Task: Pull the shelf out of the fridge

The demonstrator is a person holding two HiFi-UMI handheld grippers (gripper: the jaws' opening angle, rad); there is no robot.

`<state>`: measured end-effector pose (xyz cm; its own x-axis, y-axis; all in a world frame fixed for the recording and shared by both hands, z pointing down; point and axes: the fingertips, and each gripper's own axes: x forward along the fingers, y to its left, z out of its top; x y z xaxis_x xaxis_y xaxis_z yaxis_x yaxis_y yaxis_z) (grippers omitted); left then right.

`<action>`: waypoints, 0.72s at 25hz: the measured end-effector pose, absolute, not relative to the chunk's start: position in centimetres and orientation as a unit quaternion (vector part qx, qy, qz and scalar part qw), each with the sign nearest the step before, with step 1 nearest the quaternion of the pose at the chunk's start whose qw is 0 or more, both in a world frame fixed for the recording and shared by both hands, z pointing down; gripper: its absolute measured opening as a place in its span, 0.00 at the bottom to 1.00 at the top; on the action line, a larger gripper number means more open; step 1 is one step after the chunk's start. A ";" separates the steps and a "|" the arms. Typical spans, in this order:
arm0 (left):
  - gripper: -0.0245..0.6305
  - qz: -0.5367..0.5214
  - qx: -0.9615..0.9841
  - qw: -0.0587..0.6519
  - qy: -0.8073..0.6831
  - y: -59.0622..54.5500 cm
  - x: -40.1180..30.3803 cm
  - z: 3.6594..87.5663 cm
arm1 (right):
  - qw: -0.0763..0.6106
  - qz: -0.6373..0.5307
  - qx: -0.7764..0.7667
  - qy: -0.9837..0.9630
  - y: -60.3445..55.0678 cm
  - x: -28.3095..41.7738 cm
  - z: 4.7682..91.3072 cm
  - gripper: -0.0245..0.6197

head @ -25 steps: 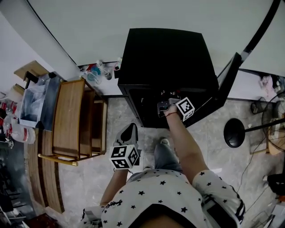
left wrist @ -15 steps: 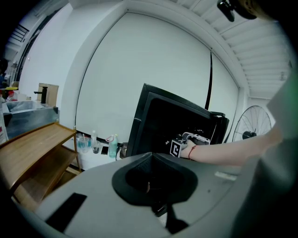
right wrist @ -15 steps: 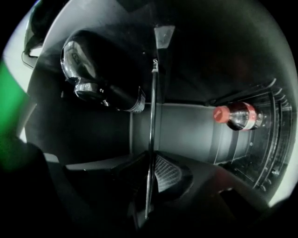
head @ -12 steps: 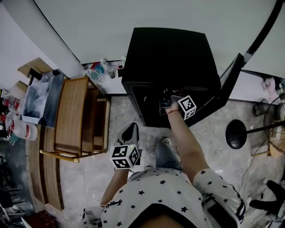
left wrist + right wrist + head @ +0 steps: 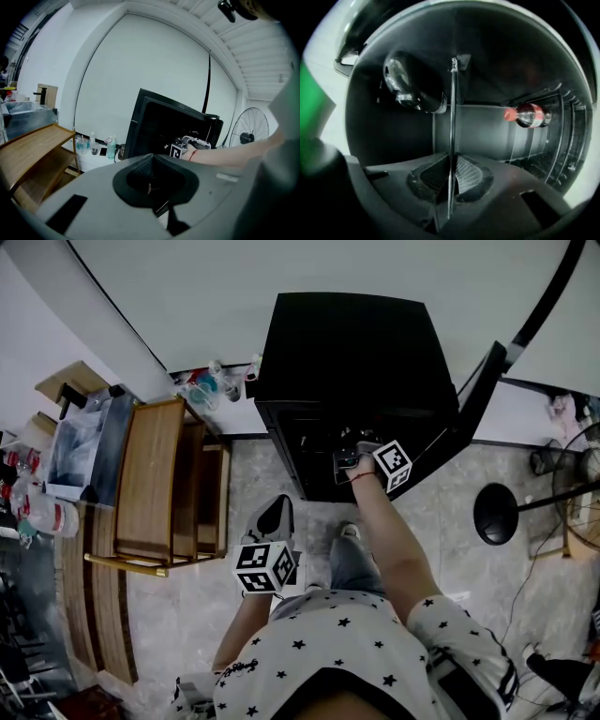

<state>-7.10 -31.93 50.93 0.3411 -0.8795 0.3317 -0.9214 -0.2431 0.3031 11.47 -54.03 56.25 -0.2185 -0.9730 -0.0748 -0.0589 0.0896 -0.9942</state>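
Note:
The black fridge [image 5: 347,352] stands open in front of me, its door [image 5: 473,409] swung out to the right. My right gripper [image 5: 345,460] reaches into the opening, turned on its side. In the right gripper view the thin glass shelf [image 5: 452,117] shows edge-on as an upright line between the pads. The right gripper [image 5: 451,171] is closing its jaws on that front edge. A cola bottle [image 5: 527,115] and a clear bottle [image 5: 405,79] lie inside. My left gripper [image 5: 270,519] hangs back over the floor, shut and holding nothing, and looks at the fridge [image 5: 154,126].
A wooden rack [image 5: 155,484] stands to the left of the fridge. Small bottles [image 5: 211,385] sit on a low ledge by the wall. A fan's round base [image 5: 495,514] is on the floor at the right. My shoe [image 5: 347,533] is just in front of the fridge.
The right gripper stays at the fridge opening and the left gripper stays put; only the head view shifts slightly.

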 end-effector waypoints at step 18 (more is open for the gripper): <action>0.06 0.046 0.800 0.223 -0.555 -28.9 -6.8 50.4 | 0.441 -0.524 -0.431 0.588 -49.2 11.1 56.6 0.06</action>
<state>-6.78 -28.92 50.43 0.3793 -0.8678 0.3209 -0.9088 -0.2843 0.3053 11.09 -49.17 56.56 -0.2393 -0.9686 -0.0670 -0.0447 0.0799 -0.9958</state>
